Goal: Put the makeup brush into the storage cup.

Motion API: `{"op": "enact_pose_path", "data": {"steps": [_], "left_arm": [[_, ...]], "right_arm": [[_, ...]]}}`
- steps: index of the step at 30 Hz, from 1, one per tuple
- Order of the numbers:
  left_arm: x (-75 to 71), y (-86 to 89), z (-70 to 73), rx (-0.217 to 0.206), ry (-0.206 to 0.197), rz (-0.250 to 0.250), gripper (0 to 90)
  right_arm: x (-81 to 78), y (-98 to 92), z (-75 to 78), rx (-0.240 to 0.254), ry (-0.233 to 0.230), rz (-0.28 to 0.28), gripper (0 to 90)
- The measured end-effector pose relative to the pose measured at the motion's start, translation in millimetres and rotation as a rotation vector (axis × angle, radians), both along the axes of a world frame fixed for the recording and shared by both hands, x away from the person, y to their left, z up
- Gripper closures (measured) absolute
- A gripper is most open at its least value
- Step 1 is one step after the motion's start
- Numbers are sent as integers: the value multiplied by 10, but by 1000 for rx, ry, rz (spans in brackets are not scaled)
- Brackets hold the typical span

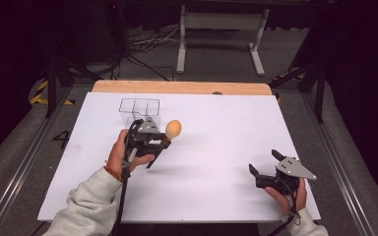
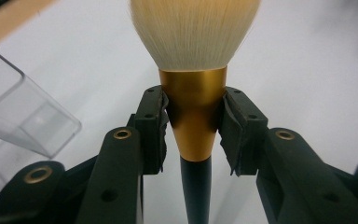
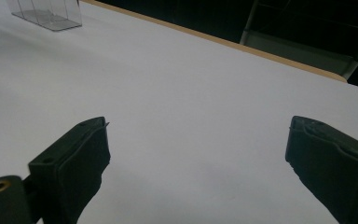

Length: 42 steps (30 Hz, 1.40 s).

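High view: the left gripper holds a brush in the air above the white table, just in front of the clear organizer.
Landmark: the organizer, a transparent box with compartments, stands near the far edge of the table.
Brush: its round pale head points up and to the right of the organizer; it does not touch the organizer.
Left jaws: narrow, they press on the gold ferrule of the brush from both sides.
Right gripper: it rests low at the table, well apart from the organizer, on the near right side.
Right jaws: wide, with nothing between them.
Step in hand: I judge that the brush is being carried to the organizer, to be put into one compartment.
Next move: the brush head points up, so probably the handle end must come over an open compartment and then go down straight; the grip should stay firm until the handle stands inside.
Risk: the organizer is light and clear, a push from the handle could shift it.
Left gripper view: it shows the grip closely, with the pads on the gold ferrule, the dark handle below, and one corner of the organizer at the left side.
Right gripper view: it shows the open jaws over bare table, and the organizer far away at the top left.
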<state>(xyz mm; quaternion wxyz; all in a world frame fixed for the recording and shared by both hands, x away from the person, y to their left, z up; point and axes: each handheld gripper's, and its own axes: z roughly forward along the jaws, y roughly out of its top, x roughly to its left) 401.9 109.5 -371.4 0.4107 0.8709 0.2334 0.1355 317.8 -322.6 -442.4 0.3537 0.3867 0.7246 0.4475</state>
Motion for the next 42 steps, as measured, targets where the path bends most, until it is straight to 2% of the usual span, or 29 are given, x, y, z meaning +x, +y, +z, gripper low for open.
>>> {"op": "enact_pose_path", "data": {"steps": [2,9,13,14,15,17,19,23,28,29,33,37,39,42], "left_arm": [[-91,48,29,-13,-51,-5,630],[-247,186,76,-68,-120,3,630],[-285,291,100,-109,-150,12,630],[-285,291,100,-109,-150,12,631],[-275,343,102,-145,-156,12,631],[-252,389,101,-170,-166,34,631],[-232,423,97,-194,-158,32,631],[-233,463,112,-206,-182,45,631],[-221,548,141,-247,-204,78,630],[-214,580,154,-266,-207,87,631],[-204,630,187,-287,-232,110,631],[-179,656,208,-299,-238,116,631],[-153,675,222,-320,-246,122,631],[-132,675,241,-331,-273,126,631]], "right_arm": [[-2,2,2,-2,0,3,70],[-2,9,-1,-1,-4,3,69],[-7,12,4,-8,-7,2,69],[-6,13,3,-8,-8,2,69],[-5,12,3,-8,-7,1,69],[-5,15,3,-10,-9,-3,68],[-9,19,7,-12,-13,-6,68],[-16,28,12,-19,-20,-2,68],[-13,29,9,-21,-22,1,68],[-14,27,10,-19,-23,-1,68],[-18,24,14,-20,-28,-6,68],[-17,23,16,-21,-31,-6,68],[-18,23,16,-22,-31,-6,67],[-20,21,18,-23,-32,-10,68]]}}
